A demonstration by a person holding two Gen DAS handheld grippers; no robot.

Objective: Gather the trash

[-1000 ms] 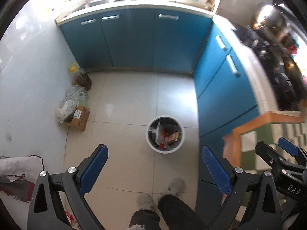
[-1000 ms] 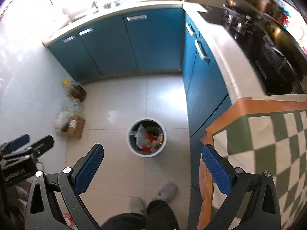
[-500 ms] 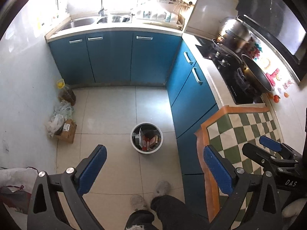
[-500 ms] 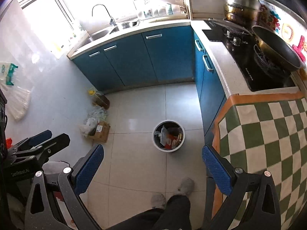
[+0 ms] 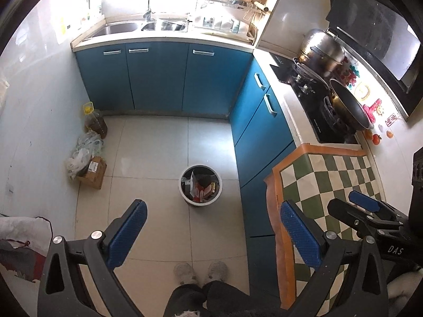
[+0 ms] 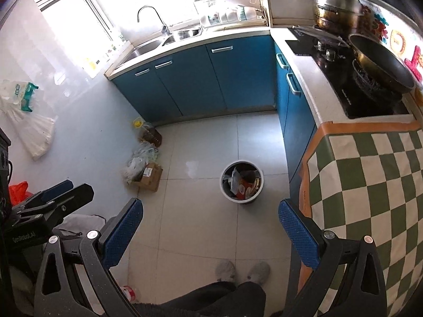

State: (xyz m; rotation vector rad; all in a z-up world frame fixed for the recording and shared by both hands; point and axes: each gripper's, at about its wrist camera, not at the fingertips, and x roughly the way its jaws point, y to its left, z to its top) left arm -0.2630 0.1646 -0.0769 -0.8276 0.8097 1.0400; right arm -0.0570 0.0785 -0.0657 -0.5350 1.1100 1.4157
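A round white trash bin (image 5: 200,187) (image 6: 242,182) stands on the tiled kitchen floor, holding wrappers and other rubbish. High above the floor, my left gripper (image 5: 211,227) is open and empty, with the bin seen between and beyond its blue pads. My right gripper (image 6: 210,224) is open and empty too, at a similar height. In the left wrist view the right gripper (image 5: 370,208) shows over the checkered cloth (image 5: 330,179). The left gripper (image 6: 53,198) shows at the left edge of the right wrist view.
Blue cabinets (image 5: 158,79) line the back and right. Stove with pan (image 6: 378,66) and pot (image 6: 335,2) at right. By the left wall sit a cardboard box (image 6: 149,175), plastic bags (image 6: 140,158) and an oil bottle (image 6: 149,133). The person's feet (image 6: 243,270) stand below.
Both grippers have risen and tilted up, so the bin looks smaller and the sink, stove and checkered cloth have come into view. Both stay open and empty.
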